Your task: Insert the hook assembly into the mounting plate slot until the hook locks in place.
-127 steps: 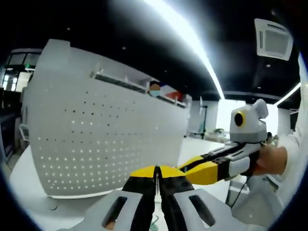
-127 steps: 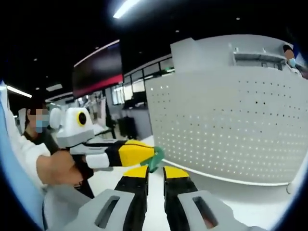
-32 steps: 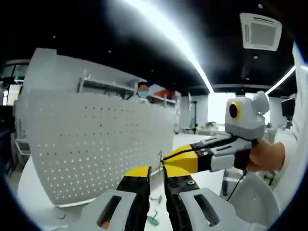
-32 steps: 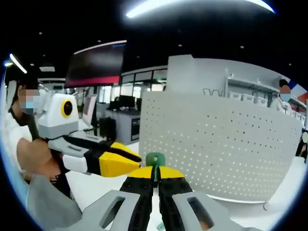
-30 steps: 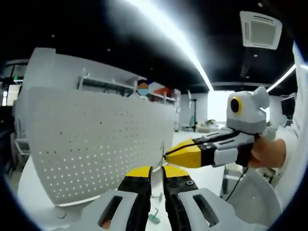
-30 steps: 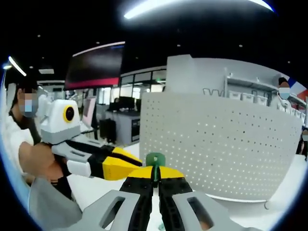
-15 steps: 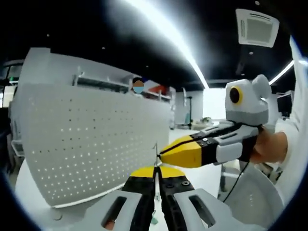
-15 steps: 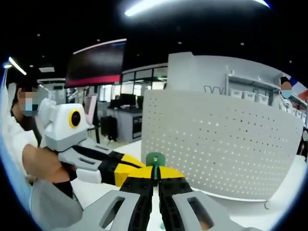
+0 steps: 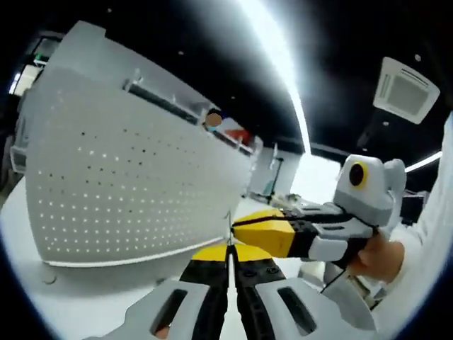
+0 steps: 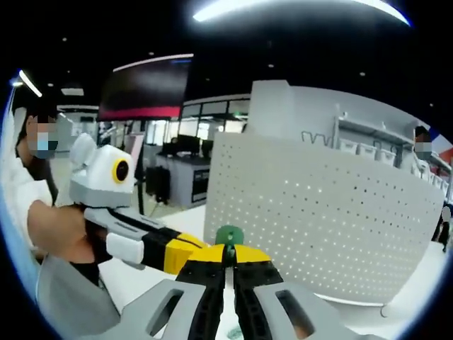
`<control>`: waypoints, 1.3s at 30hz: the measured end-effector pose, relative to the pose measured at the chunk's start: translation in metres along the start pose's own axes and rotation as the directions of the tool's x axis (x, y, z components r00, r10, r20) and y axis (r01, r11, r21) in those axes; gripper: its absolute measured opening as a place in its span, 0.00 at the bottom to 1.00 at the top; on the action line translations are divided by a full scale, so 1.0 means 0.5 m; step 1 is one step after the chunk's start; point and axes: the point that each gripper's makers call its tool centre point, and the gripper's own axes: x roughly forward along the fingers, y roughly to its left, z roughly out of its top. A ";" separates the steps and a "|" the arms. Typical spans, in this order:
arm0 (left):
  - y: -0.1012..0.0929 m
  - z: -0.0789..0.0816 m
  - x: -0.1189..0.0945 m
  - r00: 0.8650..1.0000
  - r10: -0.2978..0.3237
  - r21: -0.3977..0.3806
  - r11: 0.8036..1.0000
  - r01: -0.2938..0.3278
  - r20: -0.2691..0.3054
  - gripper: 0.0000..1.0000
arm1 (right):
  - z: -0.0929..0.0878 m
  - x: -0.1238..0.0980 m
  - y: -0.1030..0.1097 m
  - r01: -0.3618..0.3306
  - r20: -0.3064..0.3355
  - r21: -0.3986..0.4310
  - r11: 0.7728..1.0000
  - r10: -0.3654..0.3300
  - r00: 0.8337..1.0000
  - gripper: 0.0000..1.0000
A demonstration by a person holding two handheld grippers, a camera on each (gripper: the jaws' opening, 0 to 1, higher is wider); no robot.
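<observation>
Both grippers are raised in front of a white perforated panel. Seen from its own camera, the left gripper [image 9: 228,249] has its black jaws with yellow tips pressed together on a thin metal wire [image 9: 228,225], a sliver that rises straight from the seam between them; whether the wire joins the green piece cannot be told. The right gripper [image 9: 237,228] comes into that view from the right, its yellow tips touching the top of the wire, its grey-and-white plastic body held in a person's hand [image 9: 371,256] with a white sleeve beyond. In the right gripper view the right gripper [image 10: 227,251] is likewise closed, with a small green hook part [image 10: 228,234], rounded and matte like moulded plastic, pinched at the yellow tips and standing just above them. The left gripper [image 10: 202,248] reaches in from the left and meets those tips beside the green part. Behind both stands the mounting plate [image 10: 322,209], a tall curved sheet of smooth white material dotted with even rows of small round holes, some lit from behind; it rests upright on a white tabletop [image 9: 85,294]. The hook part is held in the air, apart from the plate.
</observation>
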 end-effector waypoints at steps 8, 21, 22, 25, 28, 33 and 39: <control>0.003 0.002 0.000 1.000 0.022 0.133 0.991 -0.022 0.004 0.02 | 0.001 0.009 -0.004 0.001 -0.008 0.006 1.000 -0.001 1.000 0.00; 0.009 0.025 -0.021 0.998 0.053 0.301 0.952 -0.062 0.039 0.19 | 0.004 0.007 -0.029 0.039 0.001 0.029 0.999 -0.039 0.999 0.00; 0.007 0.027 -0.023 0.998 0.052 0.309 0.949 -0.062 0.042 0.20 | 0.005 0.007 -0.030 0.042 0.004 0.027 0.999 -0.042 0.999 0.00; 0.005 0.035 -0.028 0.997 0.054 0.328 0.942 -0.069 0.053 0.25 | 0.010 0.008 -0.034 0.051 0.016 0.022 0.998 -0.051 0.999 0.00; 0.004 0.043 -0.034 0.996 0.053 0.328 0.942 -0.072 0.067 0.29 | 0.016 0.009 -0.041 0.067 0.035 0.013 0.998 -0.067 0.997 0.00; 0.008 0.054 -0.047 0.994 0.062 0.323 0.942 -0.088 0.087 0.32 | 0.028 0.006 -0.058 0.103 0.083 0.006 0.995 -0.103 0.991 0.00; 0.024 0.063 -0.063 0.990 0.089 0.326 0.938 -0.120 0.106 0.34 | 0.039 0.002 -0.087 0.147 0.128 0.020 0.989 -0.148 0.981 0.00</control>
